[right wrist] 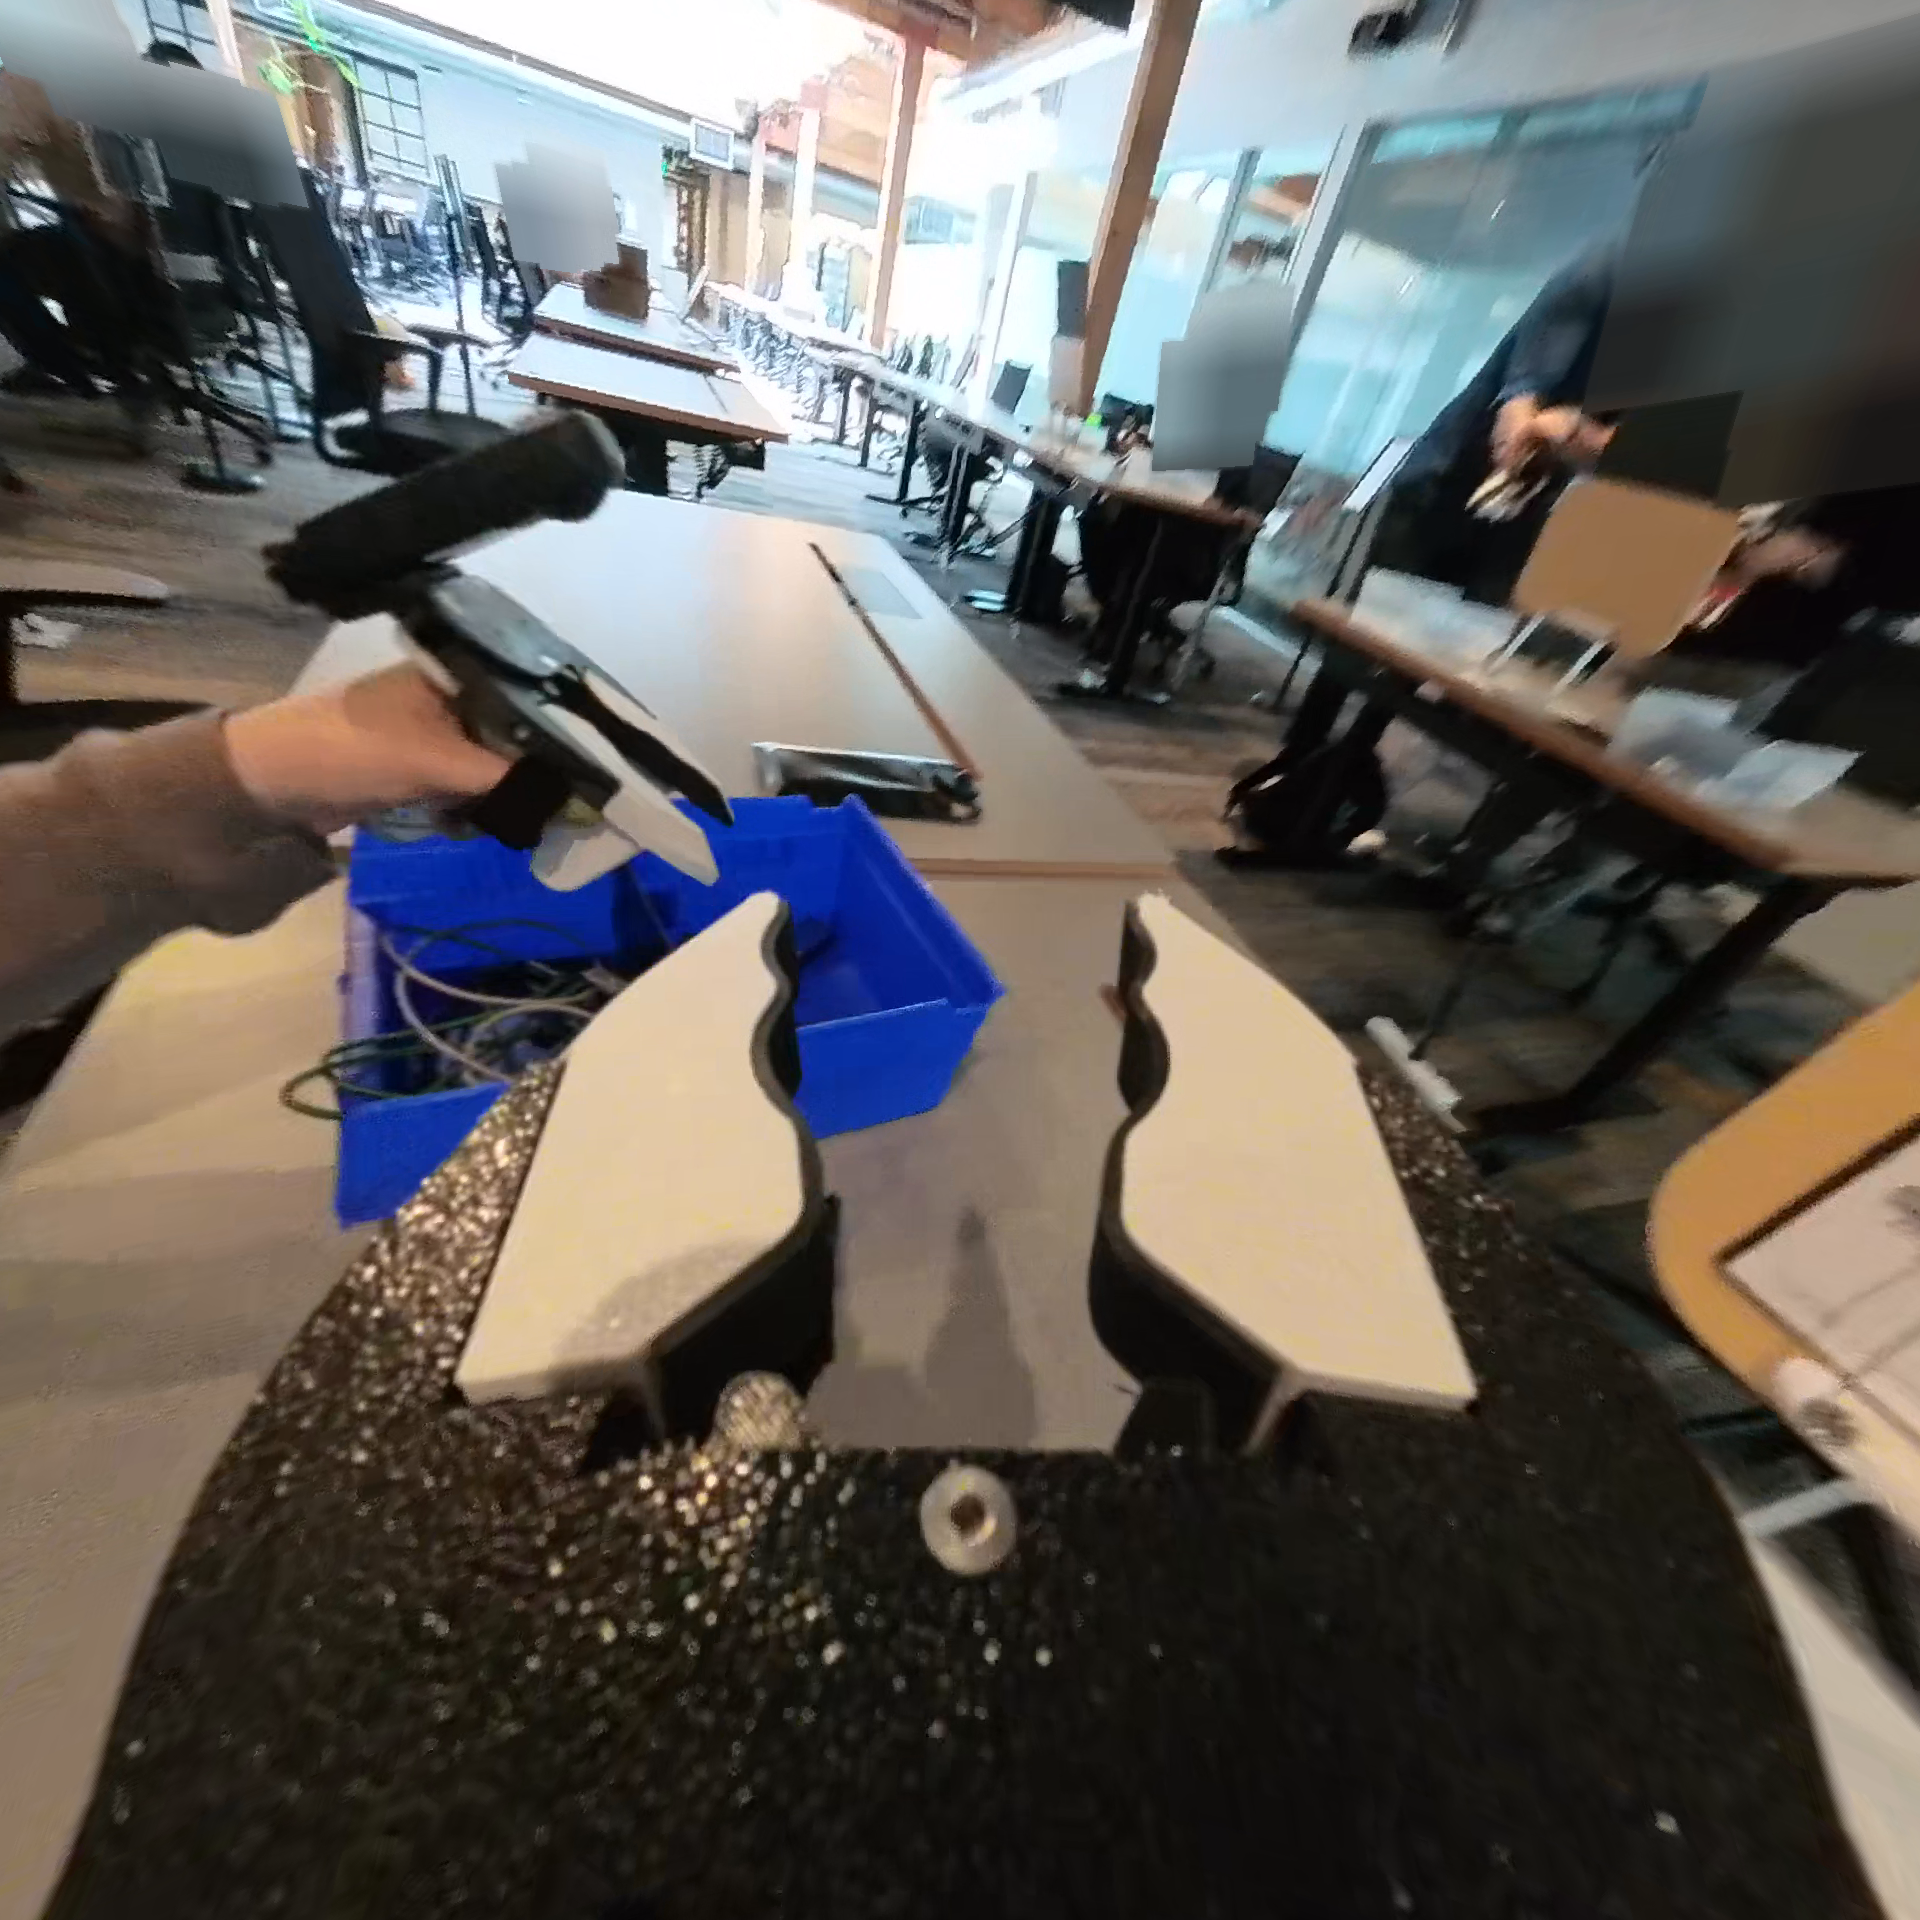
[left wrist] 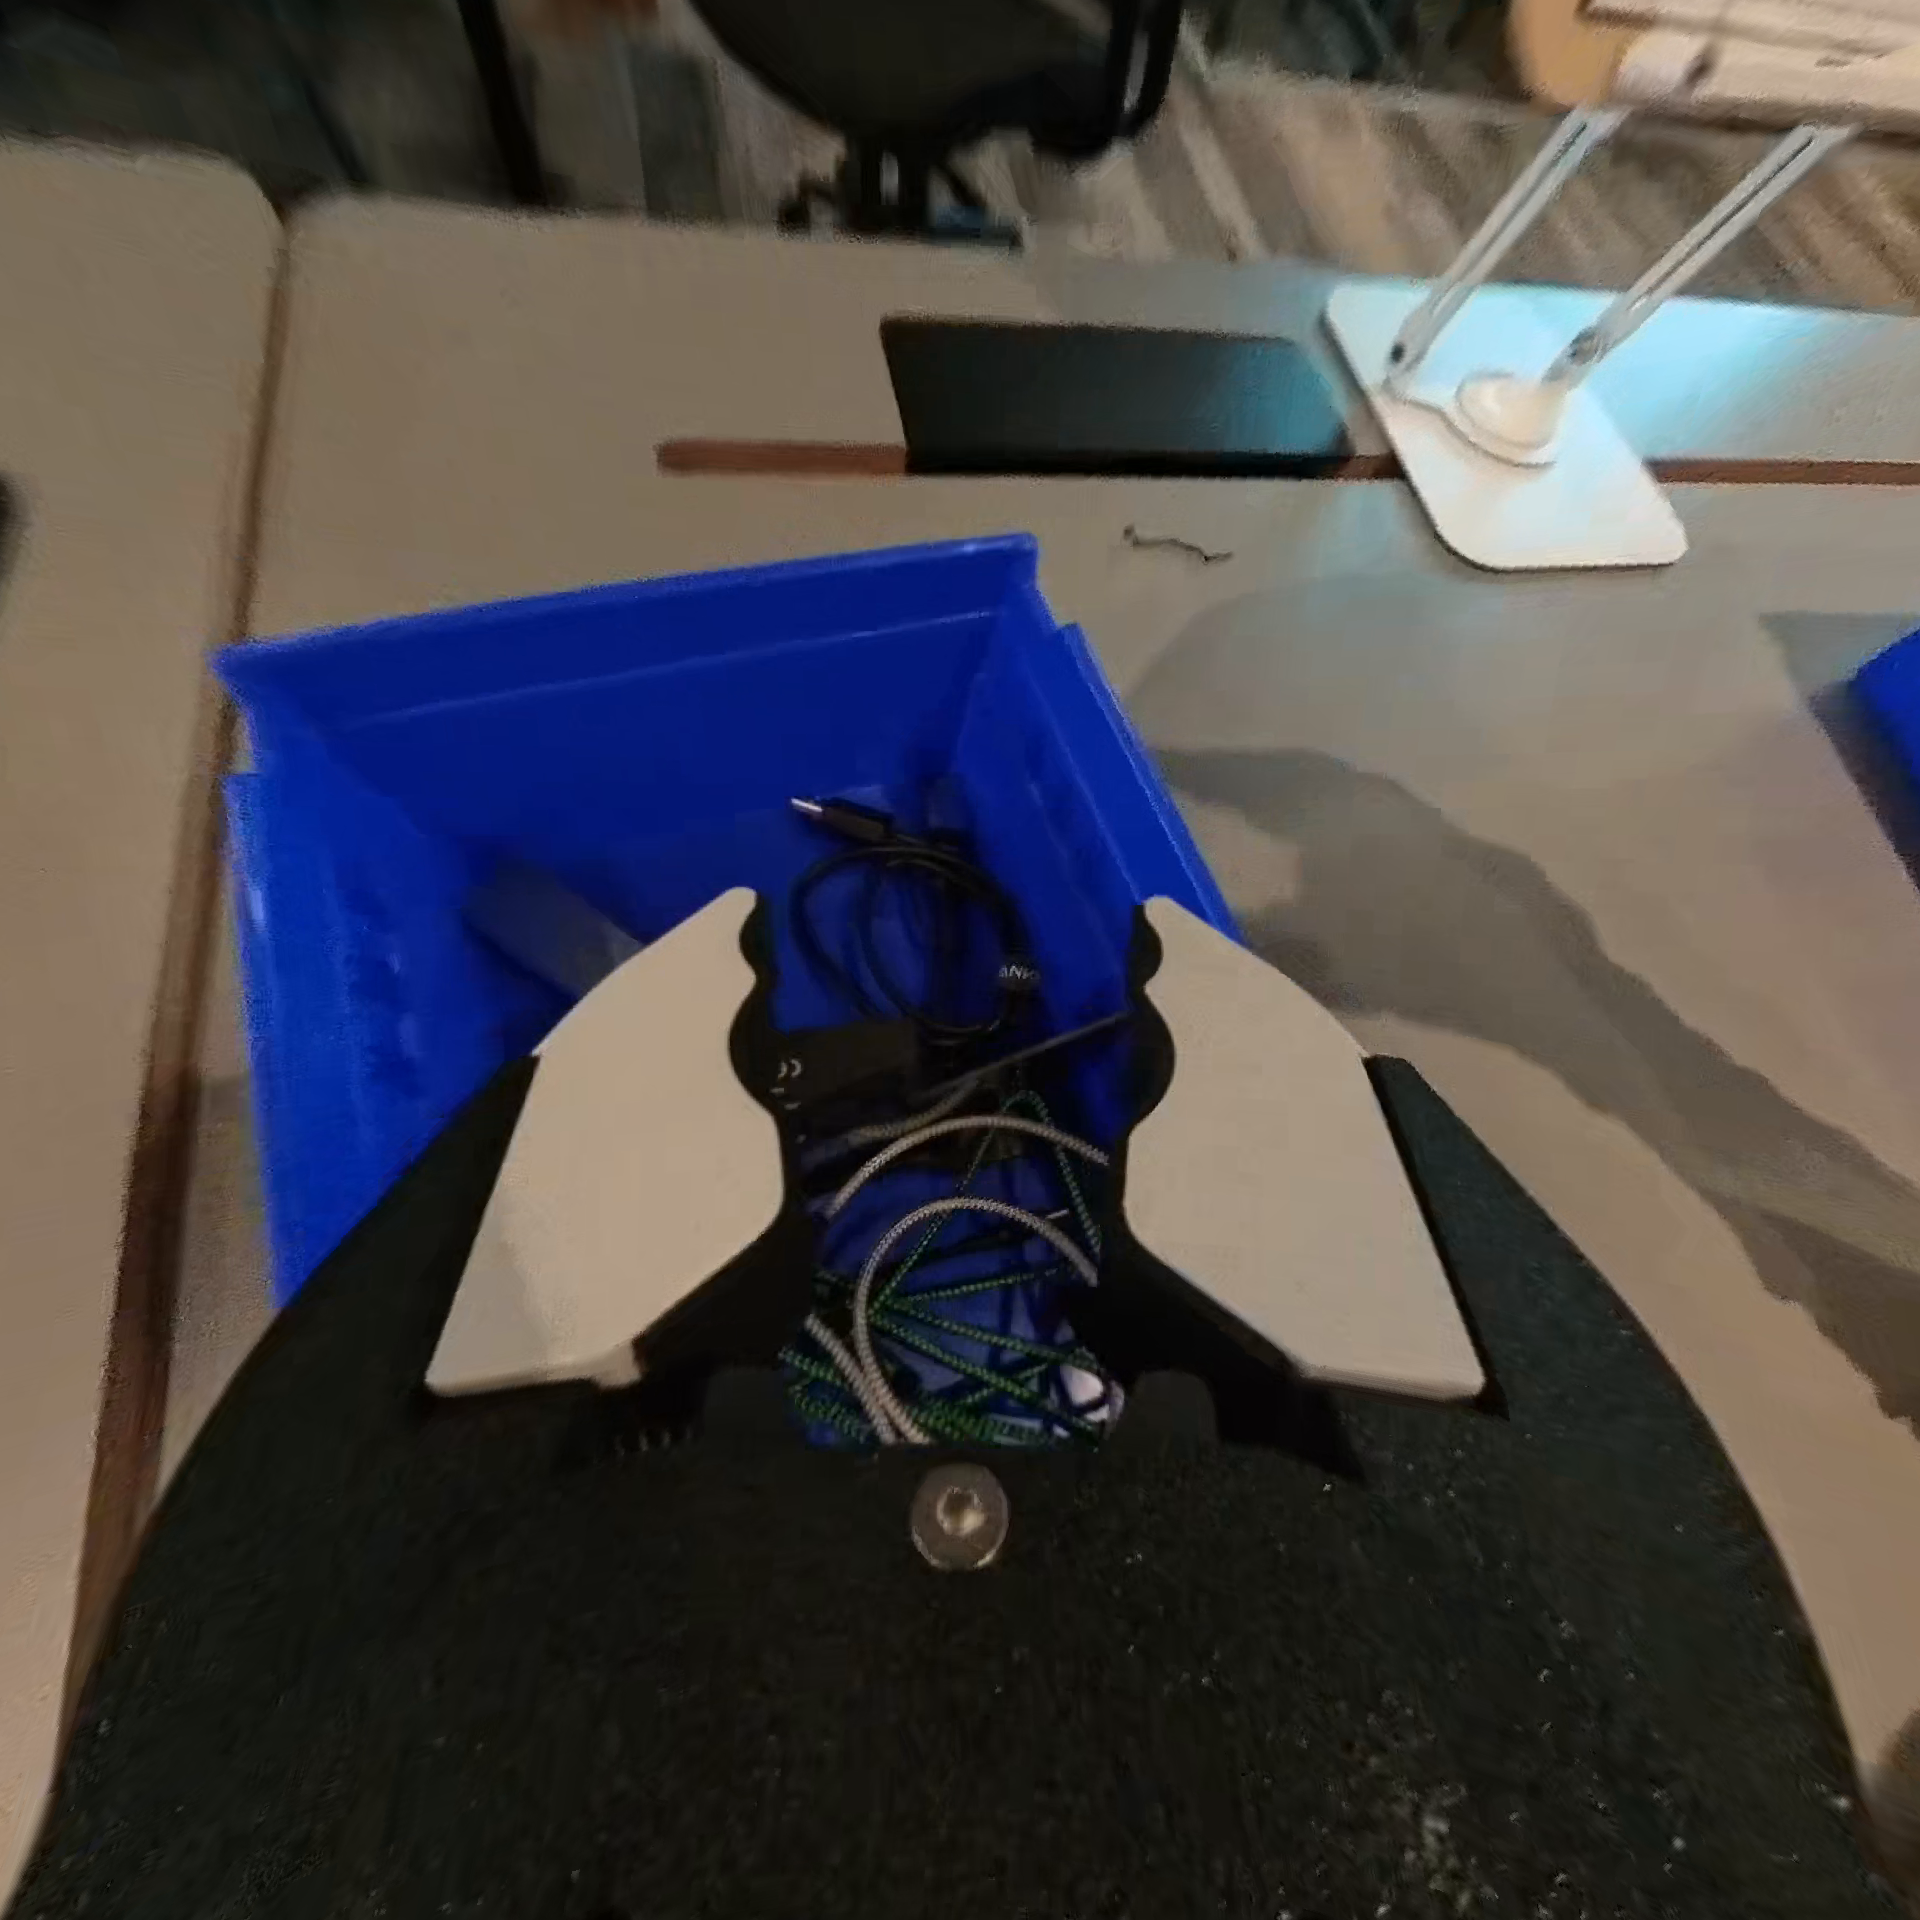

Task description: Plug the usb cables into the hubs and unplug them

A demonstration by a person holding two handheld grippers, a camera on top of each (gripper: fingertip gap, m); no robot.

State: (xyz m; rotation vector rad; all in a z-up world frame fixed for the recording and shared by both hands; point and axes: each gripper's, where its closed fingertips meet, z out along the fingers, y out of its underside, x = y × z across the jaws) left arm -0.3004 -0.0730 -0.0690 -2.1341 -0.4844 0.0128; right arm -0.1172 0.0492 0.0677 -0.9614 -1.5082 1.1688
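Note:
A blue bin (left wrist: 644, 727) stands on the grey table and holds a tangle of cables: a thin black USB cable (left wrist: 894, 935), grey braided cable (left wrist: 935, 1216) and green-black braided cable (left wrist: 935, 1309). A black hub-like block (left wrist: 842, 1070) lies among them. My left gripper (left wrist: 945, 904) is open and empty, pointing down into the bin above the cables. In the right wrist view the same bin (right wrist: 894, 997) sits left of centre, with the left gripper (right wrist: 675, 831) held by a hand above it. My right gripper (right wrist: 951, 914) is open and empty above the bare table right of the bin.
A white monitor stand base (left wrist: 1507, 468) and a black cable-slot flap (left wrist: 1101, 395) lie beyond the bin. Another blue object (left wrist: 1881, 717) shows at the right edge. A cable (right wrist: 322, 1091) hangs over the bin's near wall. A person (right wrist: 1538, 416) stands by other desks far right.

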